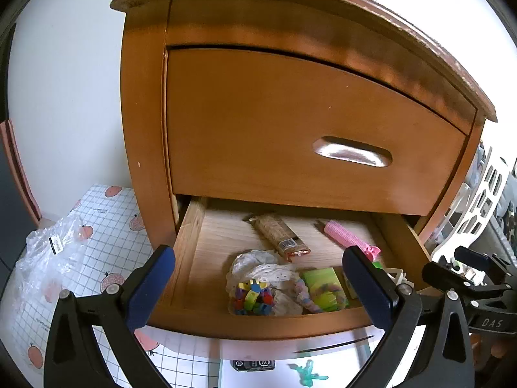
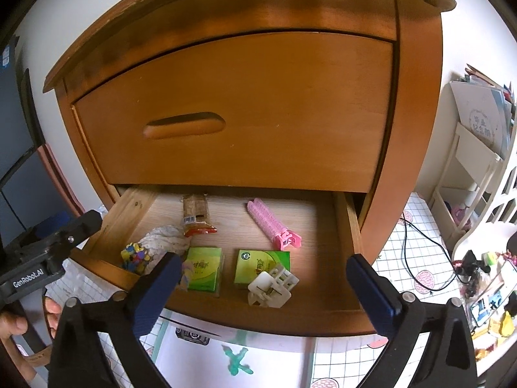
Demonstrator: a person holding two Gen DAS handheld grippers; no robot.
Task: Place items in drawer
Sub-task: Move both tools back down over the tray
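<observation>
Lower drawer point(image 2: 347, 226) is standing pulled open, upper drawer front point(image 2: 245, 110) overhanging its back half and limiting headroom there. Bare drawer floor is showing between snack bar point(image 2: 195, 215) and pink roller point(image 2: 273, 224), also right of the roller. Front strip is being crowded by two green boxes point(image 2: 205, 268), white clip point(image 2: 273, 286), lace cloth point(image 2: 164, 242) and colourful beads point(image 2: 135, 258).

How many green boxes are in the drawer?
2. One flat green cardboard box lies front-centre beside the white lace cloth; the other green box sits right of it, under a white plastic clip. Nothing else looks hidden.
</observation>
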